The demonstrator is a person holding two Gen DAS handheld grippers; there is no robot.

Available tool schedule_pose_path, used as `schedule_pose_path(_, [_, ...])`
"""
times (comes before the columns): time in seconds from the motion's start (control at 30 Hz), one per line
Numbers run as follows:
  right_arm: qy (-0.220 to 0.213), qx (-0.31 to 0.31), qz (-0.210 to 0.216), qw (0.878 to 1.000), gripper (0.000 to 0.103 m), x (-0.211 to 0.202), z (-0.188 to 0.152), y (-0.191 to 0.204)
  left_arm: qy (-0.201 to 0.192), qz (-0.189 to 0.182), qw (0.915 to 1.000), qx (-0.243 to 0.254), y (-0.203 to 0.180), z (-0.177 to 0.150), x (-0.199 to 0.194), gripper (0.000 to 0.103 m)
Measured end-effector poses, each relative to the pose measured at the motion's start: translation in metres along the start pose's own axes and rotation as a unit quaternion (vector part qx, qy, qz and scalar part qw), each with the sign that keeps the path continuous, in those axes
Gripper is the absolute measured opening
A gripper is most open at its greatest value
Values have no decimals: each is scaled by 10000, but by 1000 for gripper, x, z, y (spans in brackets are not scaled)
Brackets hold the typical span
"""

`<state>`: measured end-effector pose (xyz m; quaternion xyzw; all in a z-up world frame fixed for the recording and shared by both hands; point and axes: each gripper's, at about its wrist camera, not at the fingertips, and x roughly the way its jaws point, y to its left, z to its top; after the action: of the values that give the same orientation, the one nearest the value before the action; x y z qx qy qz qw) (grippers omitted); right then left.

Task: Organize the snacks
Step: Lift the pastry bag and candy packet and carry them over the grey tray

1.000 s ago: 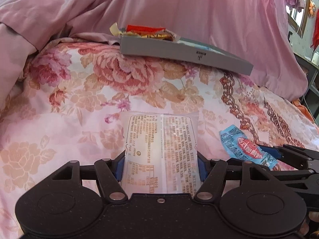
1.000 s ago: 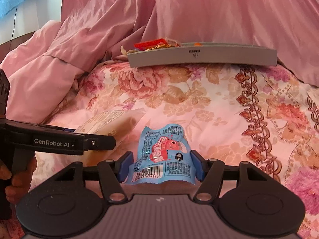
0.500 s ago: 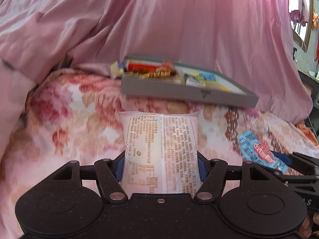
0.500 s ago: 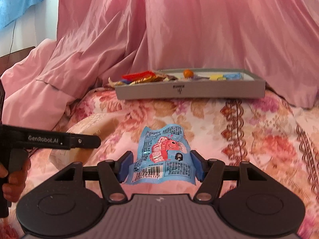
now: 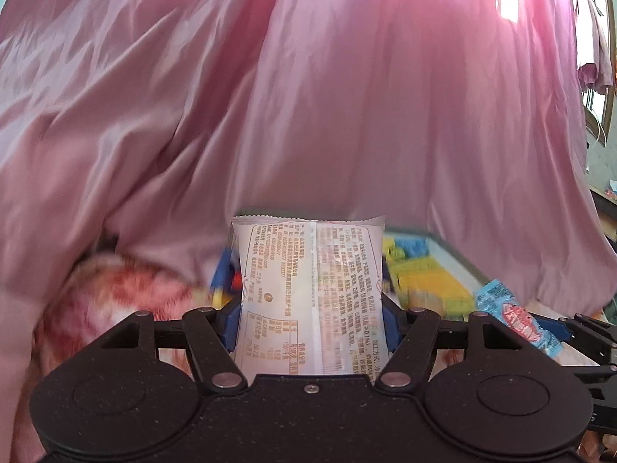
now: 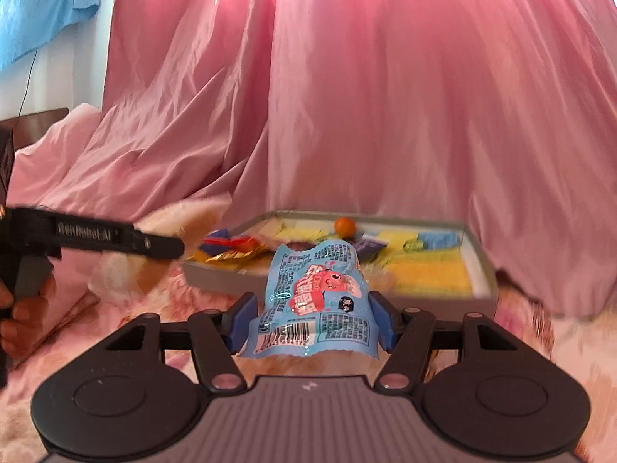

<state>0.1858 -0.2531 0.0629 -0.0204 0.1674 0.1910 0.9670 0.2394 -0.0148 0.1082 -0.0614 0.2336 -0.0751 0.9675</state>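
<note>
Left gripper point(image 5: 311, 322) and right gripper point(image 6: 311, 322) each clamp something, raised side by side.

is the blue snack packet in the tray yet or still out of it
Out. The blue snack packet is clamped in the right tongs, held in front of the grey tray, not lying inside.

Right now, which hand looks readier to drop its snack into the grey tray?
Probably the right gripper: its blue packet faces the grey tray squarely, while the left gripper with its white packet sits off the tray's left corner.

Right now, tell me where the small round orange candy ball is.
In the right wrist view, the small round orange candy ball lies in the shallow grey tray, near its far rim, just beyond the blue snack packet clamped in the right gripper.
</note>
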Motion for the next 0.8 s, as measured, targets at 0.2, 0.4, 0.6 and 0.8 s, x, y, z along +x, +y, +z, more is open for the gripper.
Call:
schedule_pose_path(0.2, [59,132,-152,9998,66,44,35,-28,-323,154,9993,100,-19,26,33,68])
schedule_pose_path(0.4, [12,501,-451,9977,67,74,36,-52,-427,214,9987,197,-35,35,60,68])
schedule_pose_path(0.6, [108,543,-709,9959,67,89,23,-63,-207,303,9989,308,-49,36,88,68])
schedule_pose_path(0.8, [229,630,-848,9941,67,100,20,-71,57,335,9983,472,-58,38,111,68])
